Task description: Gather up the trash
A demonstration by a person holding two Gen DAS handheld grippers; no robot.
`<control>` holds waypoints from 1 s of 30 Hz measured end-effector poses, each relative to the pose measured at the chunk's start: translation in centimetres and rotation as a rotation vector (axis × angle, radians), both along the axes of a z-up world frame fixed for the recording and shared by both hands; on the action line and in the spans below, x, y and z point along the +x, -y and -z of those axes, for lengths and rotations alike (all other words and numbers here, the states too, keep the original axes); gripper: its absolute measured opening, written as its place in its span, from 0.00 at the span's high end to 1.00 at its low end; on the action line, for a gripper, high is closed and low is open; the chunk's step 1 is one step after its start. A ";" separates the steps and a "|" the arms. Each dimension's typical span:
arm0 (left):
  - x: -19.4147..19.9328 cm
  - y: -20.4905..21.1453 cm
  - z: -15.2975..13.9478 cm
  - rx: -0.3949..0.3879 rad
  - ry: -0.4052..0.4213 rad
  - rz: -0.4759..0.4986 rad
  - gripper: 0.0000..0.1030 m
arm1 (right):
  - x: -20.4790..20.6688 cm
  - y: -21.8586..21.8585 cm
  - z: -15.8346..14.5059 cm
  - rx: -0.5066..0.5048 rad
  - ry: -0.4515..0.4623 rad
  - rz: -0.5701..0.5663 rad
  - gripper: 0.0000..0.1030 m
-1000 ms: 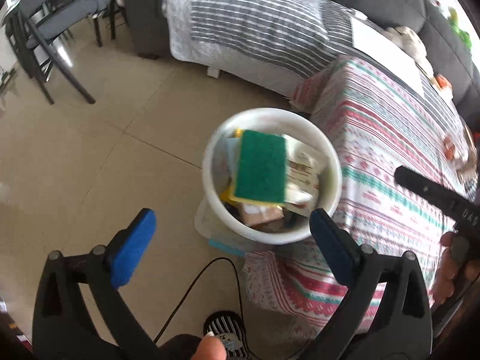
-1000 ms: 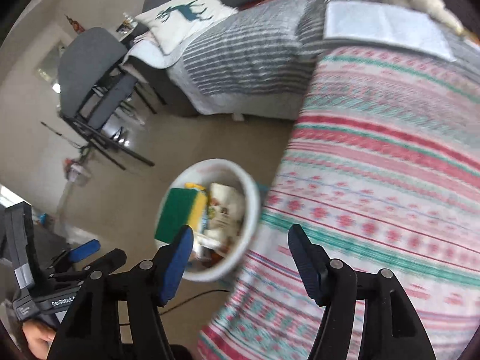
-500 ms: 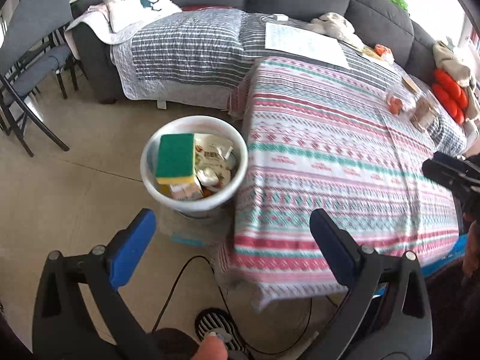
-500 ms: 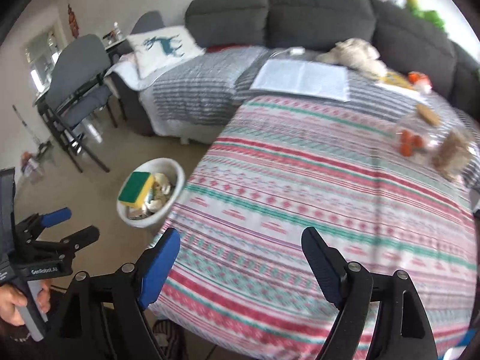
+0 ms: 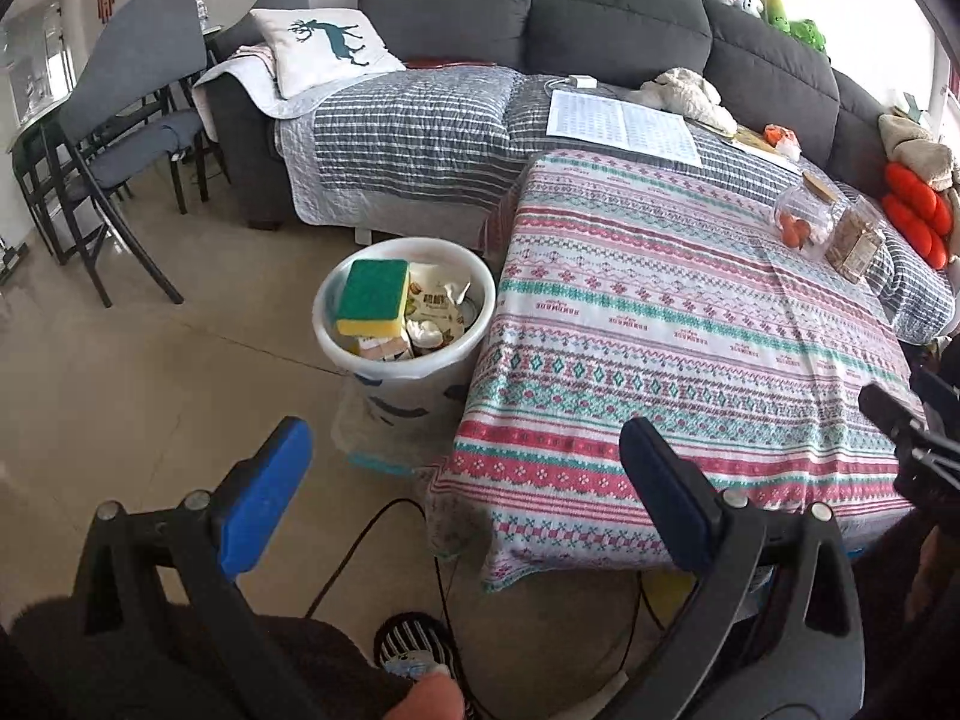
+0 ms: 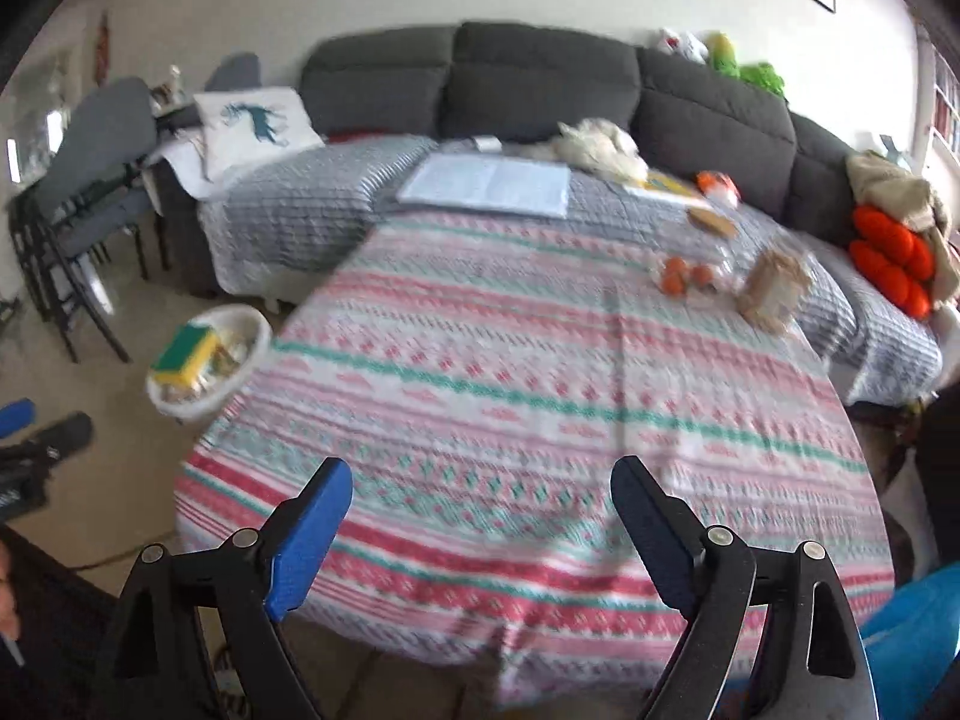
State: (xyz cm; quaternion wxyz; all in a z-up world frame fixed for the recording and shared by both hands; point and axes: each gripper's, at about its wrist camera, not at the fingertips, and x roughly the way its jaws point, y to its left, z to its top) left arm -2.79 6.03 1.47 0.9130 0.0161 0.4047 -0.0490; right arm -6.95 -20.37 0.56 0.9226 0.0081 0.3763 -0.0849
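A white trash bin (image 5: 462,276) (image 6: 255,354) stands on the floor at the left edge of the table. It is filled with wrappers, and a green and yellow sponge (image 5: 371,295) (image 6: 185,353) lies on top. My left gripper (image 5: 462,456) hangs open and empty well back from the bin, over the floor and the table's near corner. My right gripper (image 6: 480,489) is over the near edge of the patterned tablecloth (image 6: 540,396), its jaws opening with nothing between them. The left gripper also shows at the left edge of the right wrist view (image 6: 36,438).
Two clear jars (image 5: 828,222) with orange and brown contents stand at the table's far right. A grey sofa (image 5: 600,18) with a striped blanket, paper sheet (image 5: 621,126) and pillow lies behind. Folding chairs (image 5: 114,138) stand at the left. A black cable (image 5: 360,540) runs on the floor.
Both grippers have drawn back from the bin, which now looks smaller and farther off. The views swung right across the table. The right gripper's jaws have spread wider.
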 end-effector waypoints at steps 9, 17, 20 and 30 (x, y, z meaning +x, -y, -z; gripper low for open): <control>-0.8 1.5 1.5 0.057 -0.004 0.012 0.01 | 0.5 -0.3 1.1 0.014 -0.036 0.015 0.13; -0.9 1.7 1.4 0.049 0.005 0.014 0.01 | 0.5 -0.3 1.1 0.012 -0.036 0.018 0.13; -0.9 1.9 1.4 0.046 0.006 0.016 0.01 | 0.5 -0.1 1.1 0.020 -0.036 0.018 0.13; -0.9 1.8 1.4 0.046 0.004 0.010 0.01 | 0.4 -0.2 1.1 0.020 -0.036 0.022 0.13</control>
